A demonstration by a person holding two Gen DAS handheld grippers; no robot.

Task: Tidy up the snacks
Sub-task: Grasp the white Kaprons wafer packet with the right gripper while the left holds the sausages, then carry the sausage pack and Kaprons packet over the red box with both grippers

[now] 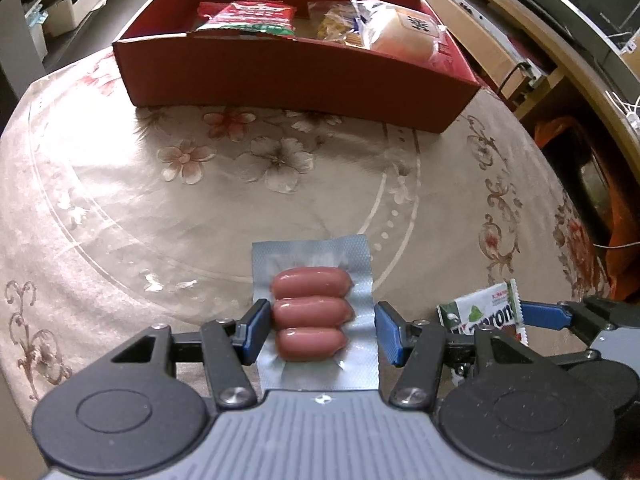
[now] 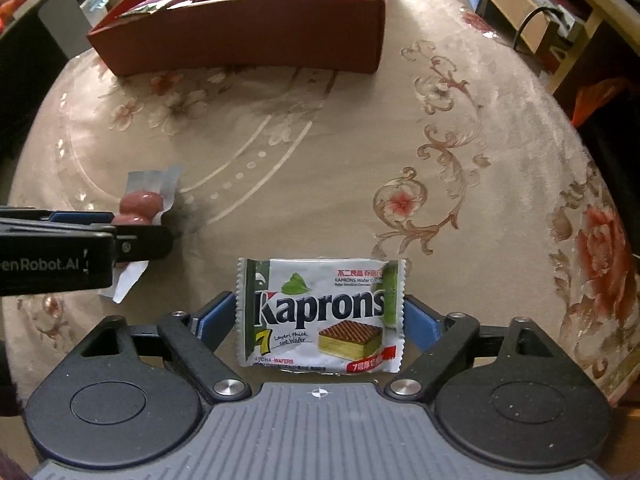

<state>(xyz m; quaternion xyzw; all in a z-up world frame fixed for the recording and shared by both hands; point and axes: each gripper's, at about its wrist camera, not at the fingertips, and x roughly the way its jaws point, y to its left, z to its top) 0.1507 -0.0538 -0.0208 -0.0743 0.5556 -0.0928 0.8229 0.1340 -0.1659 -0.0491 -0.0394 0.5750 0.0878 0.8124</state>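
A clear vacuum pack of three pink sausages (image 1: 310, 312) lies on the tablecloth between the blue pads of my left gripper (image 1: 320, 330). The left pad touches the pack; the right pad stands a little off it, so the jaws are open around it. The pack also shows in the right wrist view (image 2: 140, 204). A white and green Kaprons wafer packet (image 2: 322, 314) lies between the blue pads of my right gripper (image 2: 316, 316), which stand at its two edges without squeezing it. The packet also shows in the left wrist view (image 1: 482, 314). A red cardboard box (image 1: 296, 76) stands at the far side.
The box holds a red and green snack bag (image 1: 250, 16), a cracker pack (image 1: 336, 24) and a wrapped bun (image 1: 404, 34). The round table carries a beige floral cloth (image 1: 160, 184). Shelves and clutter lie beyond its far and right edges.
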